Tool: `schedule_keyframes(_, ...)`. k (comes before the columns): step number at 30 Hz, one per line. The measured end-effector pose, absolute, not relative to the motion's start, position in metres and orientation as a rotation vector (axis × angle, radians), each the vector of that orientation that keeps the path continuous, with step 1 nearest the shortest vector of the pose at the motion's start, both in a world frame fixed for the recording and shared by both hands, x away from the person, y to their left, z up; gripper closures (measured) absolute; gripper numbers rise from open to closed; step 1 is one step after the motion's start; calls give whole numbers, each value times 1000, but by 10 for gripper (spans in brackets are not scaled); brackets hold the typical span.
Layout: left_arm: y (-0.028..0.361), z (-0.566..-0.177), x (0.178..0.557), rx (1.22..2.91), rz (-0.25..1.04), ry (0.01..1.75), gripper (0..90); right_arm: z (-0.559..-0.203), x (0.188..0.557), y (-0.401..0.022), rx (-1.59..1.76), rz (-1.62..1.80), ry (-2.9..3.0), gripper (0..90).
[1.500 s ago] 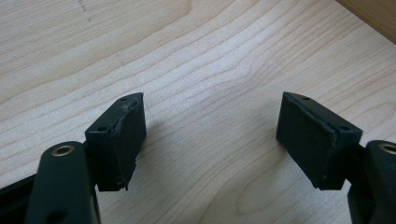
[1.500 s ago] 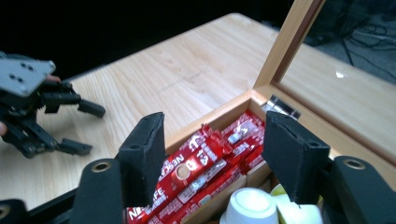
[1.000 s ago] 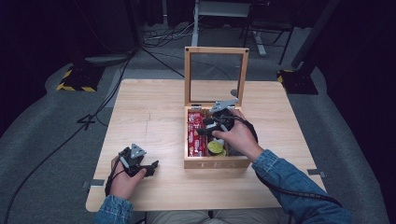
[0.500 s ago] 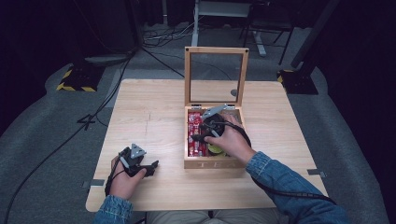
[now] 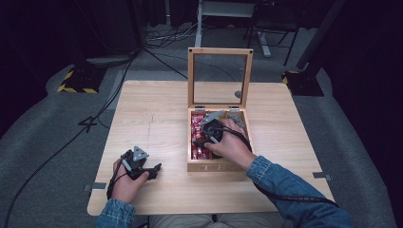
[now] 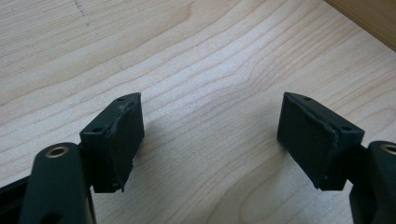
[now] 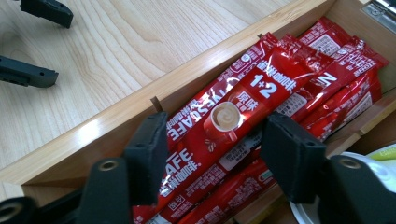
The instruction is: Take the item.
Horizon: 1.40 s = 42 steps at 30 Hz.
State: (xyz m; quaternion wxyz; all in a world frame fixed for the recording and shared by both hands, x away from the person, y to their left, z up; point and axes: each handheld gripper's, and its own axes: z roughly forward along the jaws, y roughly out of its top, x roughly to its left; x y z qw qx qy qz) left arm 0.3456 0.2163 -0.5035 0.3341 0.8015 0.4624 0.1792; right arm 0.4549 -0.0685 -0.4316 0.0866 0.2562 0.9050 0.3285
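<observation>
A wooden box (image 5: 216, 166) stands open on the table, its glass lid (image 5: 220, 51) upright. Red coffee sachets (image 5: 196, 124) fill its left compartment. My right gripper (image 5: 201, 141) reaches down into that compartment. In the right gripper view its jaws (image 7: 217, 144) straddle the top sachet (image 7: 233, 116), which lies across the pile. They have just been closing, and the pads stand at the sachet's edges without visibly squeezing it. My left gripper (image 5: 156, 171) rests on the table at the front left, and its jaws (image 6: 210, 135) are open over bare wood.
A round white and green item (image 7: 373, 158) sits in the compartment beside the sachets. The box's left wall (image 7: 93, 135) runs close to my right gripper. The left gripper's jaws (image 7: 63, 46) lie on the wood beyond it. Dark floor with cables surrounds the table (image 5: 157, 104).
My right hand has shifted left across the box and lowered onto the red sachets, covering the green item seen earlier. The left hand has stayed put.
</observation>
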Motion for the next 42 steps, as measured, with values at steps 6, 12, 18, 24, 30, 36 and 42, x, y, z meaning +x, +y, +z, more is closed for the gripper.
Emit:
schedule_keyframes(6,216,-504,346,2088,469,1209,231,-427,453,-69,836,1021,2712,718)
schedule_keyframes(12,216,-503,346,2092,468,1208,231,-421,448,-68,933,1162,2721,821)
schedule_keyframes(18,216,-504,346,2090,467,1209,232,-412,445,-69,926,1233,2692,827)
schedule_keyframes(24,216,-504,346,2090,467,1209,231,-402,444,-72,916,1291,2661,826)
schedule_keyframes(30,216,-504,346,2088,467,1209,231,-390,443,-77,894,1377,2609,827)
schedule_keyframes(36,216,-504,346,2087,465,1210,230,-381,442,-82,873,1407,2589,827)
schedule_keyframes(42,217,-503,347,2094,465,1204,224,-371,441,-89,863,1434,2566,826)
